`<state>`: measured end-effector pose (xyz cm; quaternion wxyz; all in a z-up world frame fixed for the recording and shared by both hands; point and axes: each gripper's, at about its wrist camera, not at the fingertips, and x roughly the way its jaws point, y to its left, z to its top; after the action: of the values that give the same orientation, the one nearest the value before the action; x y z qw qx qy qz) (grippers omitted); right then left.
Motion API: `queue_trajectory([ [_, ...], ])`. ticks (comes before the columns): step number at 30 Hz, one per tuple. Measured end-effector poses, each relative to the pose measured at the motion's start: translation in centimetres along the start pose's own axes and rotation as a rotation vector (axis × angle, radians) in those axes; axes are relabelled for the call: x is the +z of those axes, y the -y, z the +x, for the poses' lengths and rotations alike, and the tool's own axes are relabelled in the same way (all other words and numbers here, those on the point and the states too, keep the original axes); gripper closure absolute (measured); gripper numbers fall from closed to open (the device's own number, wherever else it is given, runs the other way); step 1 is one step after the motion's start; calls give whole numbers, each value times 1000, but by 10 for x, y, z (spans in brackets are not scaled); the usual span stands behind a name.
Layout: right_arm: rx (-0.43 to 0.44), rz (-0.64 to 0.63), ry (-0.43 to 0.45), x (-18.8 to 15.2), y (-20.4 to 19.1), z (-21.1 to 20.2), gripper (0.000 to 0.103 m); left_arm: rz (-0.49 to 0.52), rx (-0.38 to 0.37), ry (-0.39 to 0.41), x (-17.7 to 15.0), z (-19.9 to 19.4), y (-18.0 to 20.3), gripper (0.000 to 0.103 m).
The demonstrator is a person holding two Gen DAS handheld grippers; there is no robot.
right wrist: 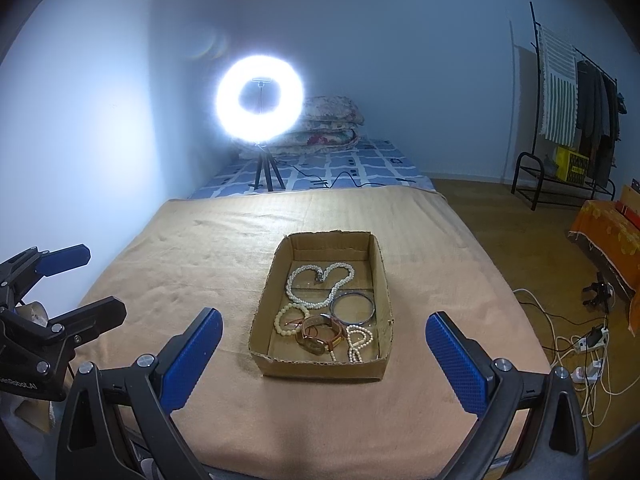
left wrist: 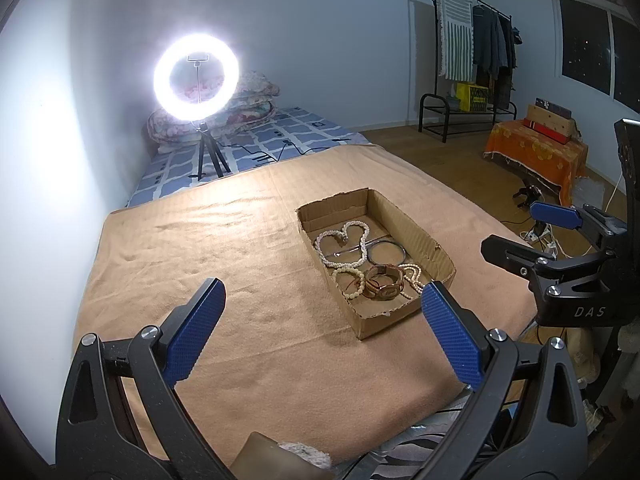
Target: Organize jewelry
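Note:
A shallow cardboard box [right wrist: 276, 280] [left wrist: 412, 224] lies on the tan blanket. In it are a long pearl necklace [right wrist: 320, 284] [left wrist: 344, 236], a silver bangle [right wrist: 353, 307] [left wrist: 387, 252], a bead bracelet [right wrist: 291, 320] [left wrist: 349, 280], a brown strap watch [right wrist: 320, 336] [left wrist: 384, 284] and a small pearl strand [right wrist: 359, 343] [left wrist: 414, 278]. My left gripper [left wrist: 324, 328] is open and empty, left of the box's near end. My right gripper [right wrist: 324, 360] is open and empty, just before the box's near wall. The left gripper [right wrist: 76, 280] also shows in the right view, the right gripper [left wrist: 524, 232] in the left view.
The tan blanket [right wrist: 180, 260] covers a low bed. A lit ring light on a tripod [right wrist: 260, 120] and folded quilts [right wrist: 328, 124] stand at the far end. A clothes rack [right wrist: 576, 112], an orange-draped stand [right wrist: 608, 232] and floor cables [right wrist: 576, 344] are at right.

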<state>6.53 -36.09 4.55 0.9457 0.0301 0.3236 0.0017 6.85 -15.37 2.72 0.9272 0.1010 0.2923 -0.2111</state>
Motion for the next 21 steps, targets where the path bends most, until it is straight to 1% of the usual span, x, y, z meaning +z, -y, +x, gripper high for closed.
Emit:
queue_trajectory([
  [15, 1, 5, 11, 3, 4, -3, 0, -2, -1, 14, 14, -10, 1, 3],
  [18, -1, 13, 25, 3, 5, -6, 0, -13, 1, 29, 14, -12, -1, 3],
  [21, -10, 25, 47, 4, 8, -9, 0, -31, 19, 59, 17, -17, -1, 3],
])
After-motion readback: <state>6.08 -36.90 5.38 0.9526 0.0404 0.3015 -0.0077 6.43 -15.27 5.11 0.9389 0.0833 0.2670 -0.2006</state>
